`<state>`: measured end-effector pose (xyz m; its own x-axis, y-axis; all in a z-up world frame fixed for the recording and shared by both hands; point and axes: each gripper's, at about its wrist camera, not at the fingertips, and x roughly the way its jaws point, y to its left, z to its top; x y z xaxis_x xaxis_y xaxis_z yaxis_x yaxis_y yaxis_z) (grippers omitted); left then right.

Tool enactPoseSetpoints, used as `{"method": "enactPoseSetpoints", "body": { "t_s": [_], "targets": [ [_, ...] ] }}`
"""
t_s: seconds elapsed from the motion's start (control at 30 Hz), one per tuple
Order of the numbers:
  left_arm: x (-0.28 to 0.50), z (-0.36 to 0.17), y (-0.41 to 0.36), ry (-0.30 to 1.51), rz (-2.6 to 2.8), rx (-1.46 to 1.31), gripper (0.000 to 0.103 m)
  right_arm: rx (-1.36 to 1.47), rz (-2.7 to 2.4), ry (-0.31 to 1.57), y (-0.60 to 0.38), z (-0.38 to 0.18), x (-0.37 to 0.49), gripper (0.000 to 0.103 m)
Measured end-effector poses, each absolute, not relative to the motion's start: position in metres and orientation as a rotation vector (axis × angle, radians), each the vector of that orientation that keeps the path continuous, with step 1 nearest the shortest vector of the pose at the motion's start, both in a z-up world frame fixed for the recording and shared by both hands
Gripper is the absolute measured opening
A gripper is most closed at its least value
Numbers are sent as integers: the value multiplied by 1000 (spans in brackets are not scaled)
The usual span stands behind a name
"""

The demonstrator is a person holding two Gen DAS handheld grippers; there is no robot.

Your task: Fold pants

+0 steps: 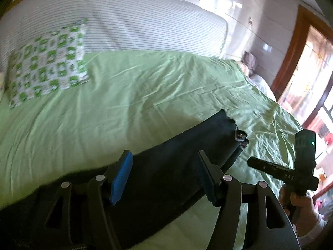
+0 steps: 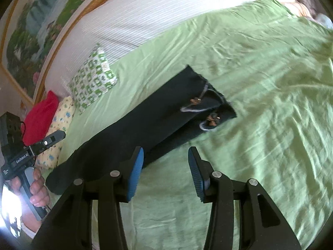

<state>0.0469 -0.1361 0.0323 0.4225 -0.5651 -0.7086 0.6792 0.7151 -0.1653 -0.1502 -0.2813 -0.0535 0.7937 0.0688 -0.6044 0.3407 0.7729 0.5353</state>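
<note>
**Dark pants laid out on the green bed**

The pants [image 2: 143, 123] lay flat on the green sheet [image 2: 260, 95] of the bed, folded lengthwise into a long dark strip running slantwise, with the frayed cuffs [image 2: 210, 104] at the far end. My left tongs [image 1: 164, 179] hung over the middle of that strip, jaws standing wide apart with the blue pads [image 1: 121, 179] clear of the cloth and nothing gripped. My right tongs [image 2: 164, 173] were also parted, a bit less widely, holding nothing; the left pad sat over the near edge of the pants, the right one over bare sheet. A green-and-white patterned pillow [image 2: 93, 79] rested near the striped headboard [image 2: 145, 20], well apart from the pants, with a red cushion [image 2: 40, 116] beside it
</note>
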Motion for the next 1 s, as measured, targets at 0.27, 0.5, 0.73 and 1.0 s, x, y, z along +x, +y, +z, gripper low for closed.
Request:
{"method": "enactPoseSetpoints", "body": {
  "t_s": [0.27, 0.5, 0.73, 1.0],
  "targets": [
    [73, 27, -202, 871, -916, 284, 68, 807, -199, 630, -305, -69, -151, 50],
    [87, 10, -261, 929, -1019, 386, 68, 909, -200, 599, -319, -74, -142, 55],
    [98, -8, -306, 997, -1094, 450, 68, 993, -242, 539, -334, -79, -136, 56],
    [102, -32, -334, 1072, -1112, 508, 68, 949, -275, 530, -341, -82, -127, 17]
  ]
}}
